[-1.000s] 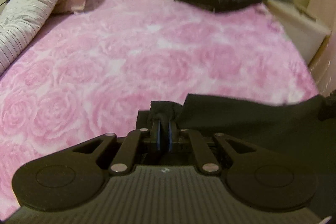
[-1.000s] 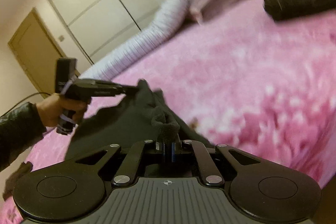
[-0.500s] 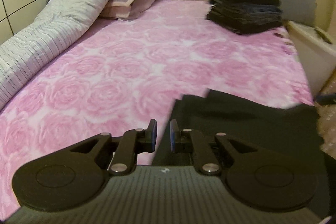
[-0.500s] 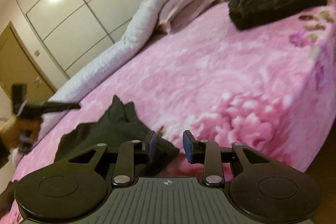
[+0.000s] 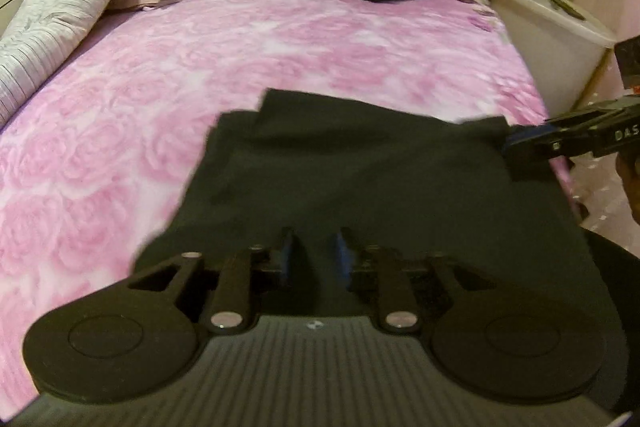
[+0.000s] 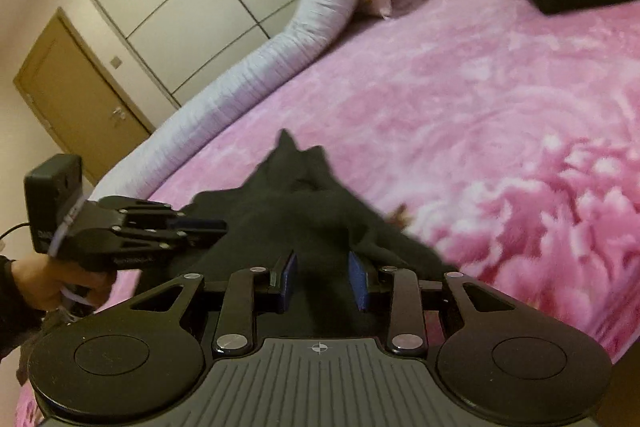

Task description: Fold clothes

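Your black garment (image 5: pixel 380 179) lies spread on the near end of the pink rose bedspread (image 5: pixel 160 75), laid flat for the next fold. Both your left gripper (image 5: pixel 313 254) and right gripper (image 6: pixel 322 279) hover over it with tongs apart, empty; a second ago each pinched the cloth aloft.

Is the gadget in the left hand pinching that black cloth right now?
No, the left gripper is open, its blue pads apart above the black garment lying on the pink bedspread.
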Motion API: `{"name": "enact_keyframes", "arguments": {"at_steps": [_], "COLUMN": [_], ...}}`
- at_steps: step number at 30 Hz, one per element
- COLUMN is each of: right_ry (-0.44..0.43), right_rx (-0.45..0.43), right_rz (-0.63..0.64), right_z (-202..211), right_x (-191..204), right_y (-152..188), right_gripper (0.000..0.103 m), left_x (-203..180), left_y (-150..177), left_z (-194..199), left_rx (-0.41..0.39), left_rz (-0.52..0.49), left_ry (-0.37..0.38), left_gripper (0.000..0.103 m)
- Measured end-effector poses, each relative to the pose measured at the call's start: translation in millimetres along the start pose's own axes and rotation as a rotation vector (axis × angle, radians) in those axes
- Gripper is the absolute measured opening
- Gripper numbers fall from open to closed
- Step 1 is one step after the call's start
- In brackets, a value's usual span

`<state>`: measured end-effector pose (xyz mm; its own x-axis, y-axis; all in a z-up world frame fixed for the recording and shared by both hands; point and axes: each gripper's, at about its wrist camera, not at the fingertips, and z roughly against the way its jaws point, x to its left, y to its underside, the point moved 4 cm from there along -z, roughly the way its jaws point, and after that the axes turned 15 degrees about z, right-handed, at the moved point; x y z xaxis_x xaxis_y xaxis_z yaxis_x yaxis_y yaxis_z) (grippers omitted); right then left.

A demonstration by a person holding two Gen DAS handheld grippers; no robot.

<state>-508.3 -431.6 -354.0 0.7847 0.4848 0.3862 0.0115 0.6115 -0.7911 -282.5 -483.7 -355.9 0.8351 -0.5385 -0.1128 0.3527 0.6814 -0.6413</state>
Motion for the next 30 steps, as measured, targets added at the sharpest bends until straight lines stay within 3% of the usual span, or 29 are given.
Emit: {"name": "enact_keyframes", "arguments": {"at_steps": [2,5,8,10,16,20,25,27,30], "right_ry": [0.005,0.018,0.008,-0.001,0.046,0.048,0.109,0.106,0.035], "right_rx": [-0.014,-0.008,-0.007,0.003,-0.031,0.039,0.121,0.131,0.141], "right_rz": [-0.009,-0.017,-0.017,0.003,-0.006,0.035,0.078,0.112,0.209], "right_z": [-2.9,-2.6,2.7,1.7,10.4,14.3,33.0,43.3,52.3], "right_x": [-9.2,-10.7,-5.6,-2.0,-11.8,-4.4,9.4,24.6,61.9], "right_y": [-5.3,-11.2,-10.6,-6.2,-0.6,2.8,2.6,5.0,12.5], "right_gripper": [0.031,0.032,0.032,0.033,0.032,0.032,0.032,0.033,0.039], "left_x": [8.3,5.8,-7.3,-18.1,-15.7,-16.0,-2.3,9.5,23.9], "left_y": [-11.2,-31.3,-45.7,-47.0,-56.3,-63.4,-58.9,-44.4,-10.7], "left_z": [-6.2,-3.5,-14.0,-32.5,-60.8,-59.8,-6.2,29.0,75.4], "left_rx": [-0.009,-0.037,-0.009,0.029,0.005,0.002,-0.038,-0.055,-0.07], "left_rz": [0.02,0.078,0.127,0.069,0.023,0.025,0.0,-0.02,-0.081], "left_ry": [-0.021,0.072,0.239,0.22,0.129,0.072,-0.062,-0.109,-0.192], "left_gripper": [0.018,0.017,0.019,0.019,0.011,0.01,0.012,0.022,0.033]}}
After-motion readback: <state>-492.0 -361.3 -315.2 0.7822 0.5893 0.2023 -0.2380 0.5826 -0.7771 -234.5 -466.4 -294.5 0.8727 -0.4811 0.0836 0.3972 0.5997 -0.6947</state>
